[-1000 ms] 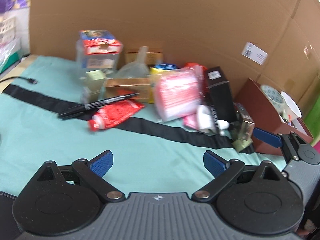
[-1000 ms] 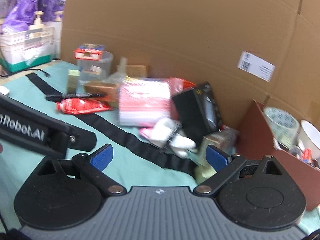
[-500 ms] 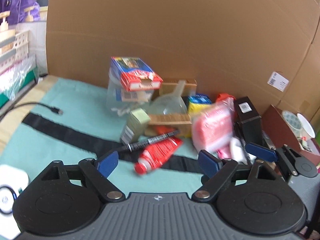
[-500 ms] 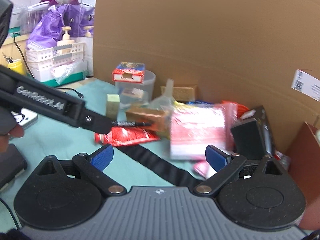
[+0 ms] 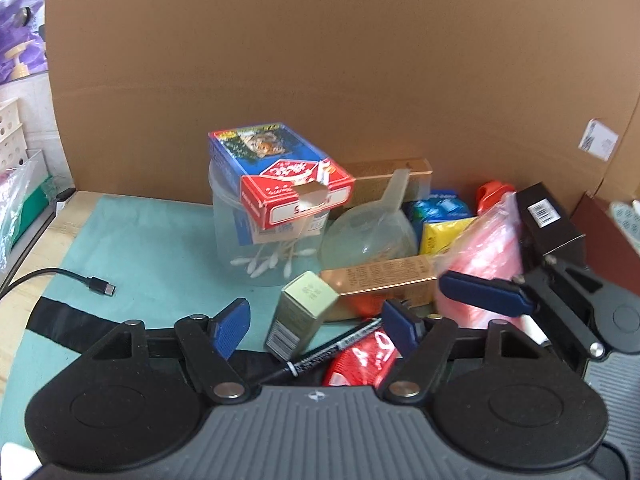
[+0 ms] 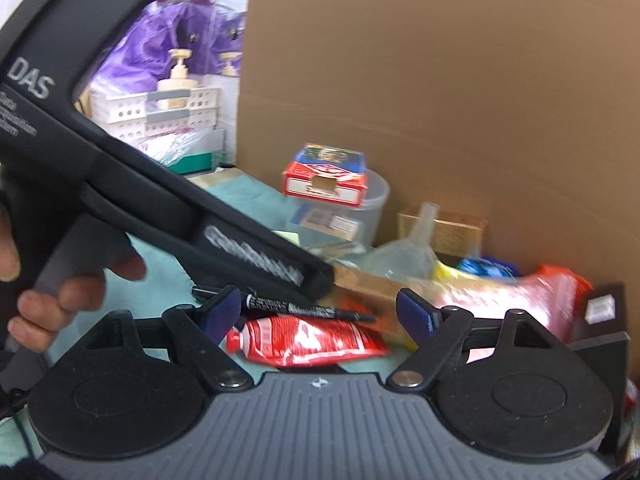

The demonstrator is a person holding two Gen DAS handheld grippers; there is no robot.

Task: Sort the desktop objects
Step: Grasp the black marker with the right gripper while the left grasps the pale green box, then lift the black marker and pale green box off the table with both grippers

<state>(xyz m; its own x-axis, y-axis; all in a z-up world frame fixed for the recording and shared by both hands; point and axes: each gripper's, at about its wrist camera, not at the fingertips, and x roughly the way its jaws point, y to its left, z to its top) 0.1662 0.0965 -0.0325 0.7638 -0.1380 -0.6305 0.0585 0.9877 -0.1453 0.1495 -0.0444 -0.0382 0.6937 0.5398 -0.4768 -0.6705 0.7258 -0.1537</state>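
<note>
1. The left gripper (image 5: 316, 332) has just been closing its jaws; they stand partly apart, its blue pads touching nothing, with the small olive-green carton (image 5: 302, 314) and the black marker pen (image 5: 340, 346) lying between them on the desk.
2. The right gripper (image 6: 320, 314) has also just been narrowing, still wide and holding nothing; the black marker pen (image 6: 308, 309) and the red squeeze tube (image 6: 308, 342) lie between its fingers.
3. The things are heaped on the teal cloth (image 5: 140, 240) against the cardboard wall at the desk's back edge.
4. A blue-and-red card box (image 5: 280, 172) rests on the clear plastic tub of cotton swabs (image 5: 256, 248).
5. A long gold carton (image 5: 380, 280) lies just beside the olive one.
</note>
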